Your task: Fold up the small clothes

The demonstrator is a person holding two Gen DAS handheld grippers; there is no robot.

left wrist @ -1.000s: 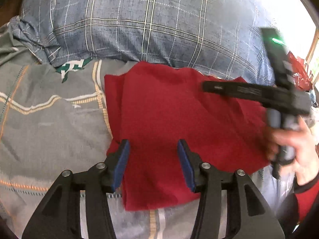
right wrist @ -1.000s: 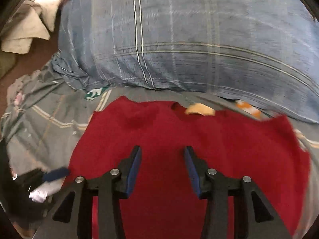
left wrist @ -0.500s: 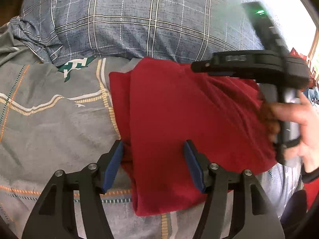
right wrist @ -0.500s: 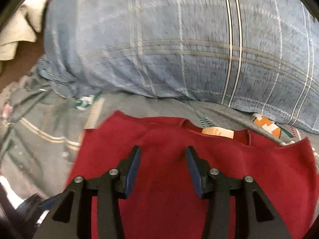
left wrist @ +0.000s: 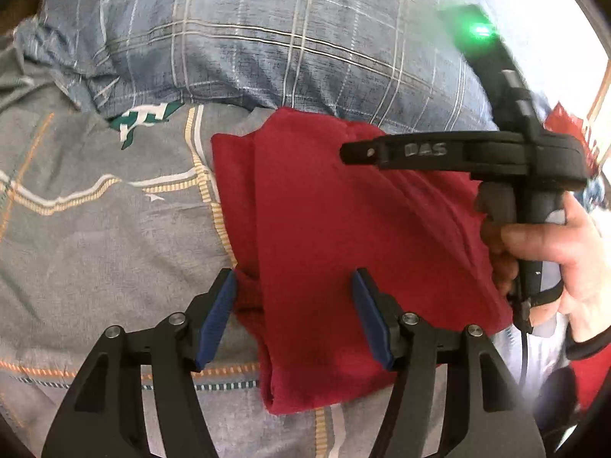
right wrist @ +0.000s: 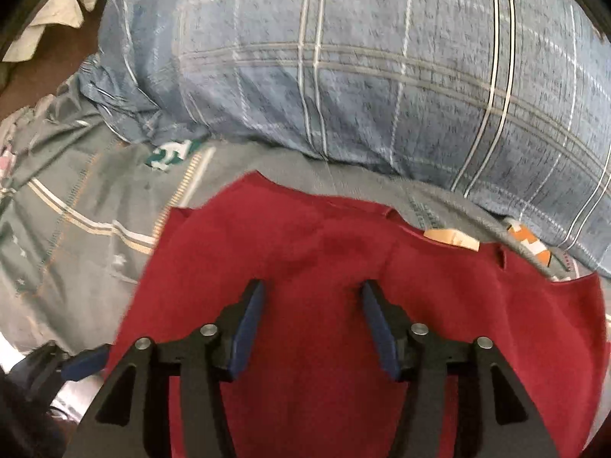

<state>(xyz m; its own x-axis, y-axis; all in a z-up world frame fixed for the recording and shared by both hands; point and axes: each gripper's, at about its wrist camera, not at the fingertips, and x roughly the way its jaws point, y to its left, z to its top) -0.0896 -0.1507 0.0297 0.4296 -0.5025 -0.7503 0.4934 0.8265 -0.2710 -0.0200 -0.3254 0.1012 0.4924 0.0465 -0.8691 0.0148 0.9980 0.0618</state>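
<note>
Bed sheet [left wrist: 95, 236]: grey with printed stripes, it lies at the left of both views and carries everything; it looks soft, so pressing down will give little counter-hold.
Pillow [left wrist: 267, 38]: blue check, lying along the far side of the bed, just behind the garment and touching its far edge in the left view.
Red garment [left wrist: 343, 248]: a small red top lying on the bed sheet, its left side already turned over the middle; the neck label [right wrist: 452, 237] faces the pillow.
Left hand-held gripper [left wrist: 294, 316]: its jaws have just been opening and stand apart, straddling the folded left edge near the hem; the pads press on nothing.
Right hand-held gripper [right wrist: 311, 320]: its jaws have just been opening too, apart over the middle of the cloth below the collar, clamping nothing. In the left view the person's hand [left wrist: 565, 267] holds it over the garment's right side.
Step in hand, as I judge it: regrasping for the next fold.
How to do it well: take both layers at the edge, lift level with both hands, and lay the fold down without dragging the cloth beneath.
Containers: none in view, so nothing is held in any.
</note>
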